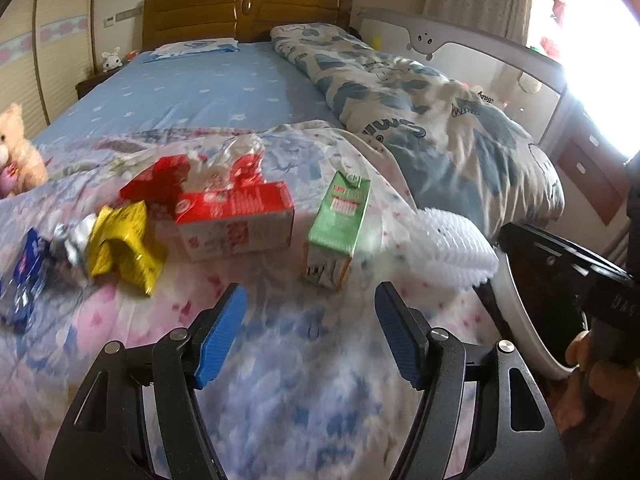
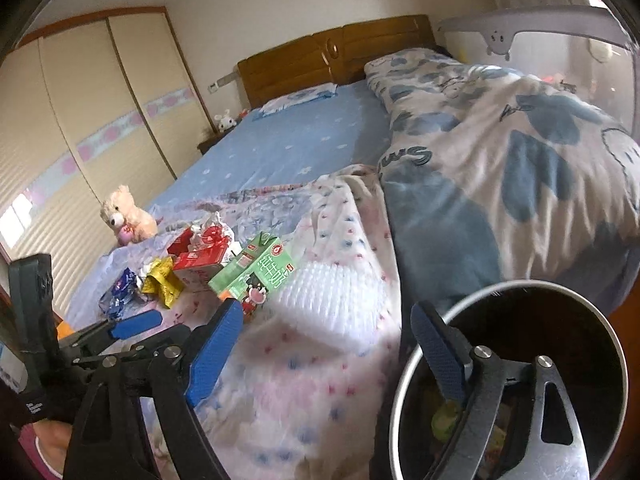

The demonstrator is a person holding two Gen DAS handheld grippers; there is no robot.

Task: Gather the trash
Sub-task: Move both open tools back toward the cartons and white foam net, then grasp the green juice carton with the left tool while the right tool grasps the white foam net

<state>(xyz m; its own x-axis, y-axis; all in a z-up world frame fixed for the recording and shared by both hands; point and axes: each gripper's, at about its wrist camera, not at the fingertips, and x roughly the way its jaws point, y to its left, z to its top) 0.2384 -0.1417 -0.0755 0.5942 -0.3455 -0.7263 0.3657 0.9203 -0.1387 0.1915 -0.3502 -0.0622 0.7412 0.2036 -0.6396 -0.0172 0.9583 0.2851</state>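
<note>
left gripper: released, jaws wide, lower centre of frame, holding nothing. right gripper: released, empty, beside trash bin at lower right. green milk carton: mid-frame on floral quilt, upright; likely light, stiff-sided, crushable; take across the narrow faces. white foam net: soft. red carton, yellow wrapper, blue wrapper: farther left; the wrappers flimsy, slippery.
</note>
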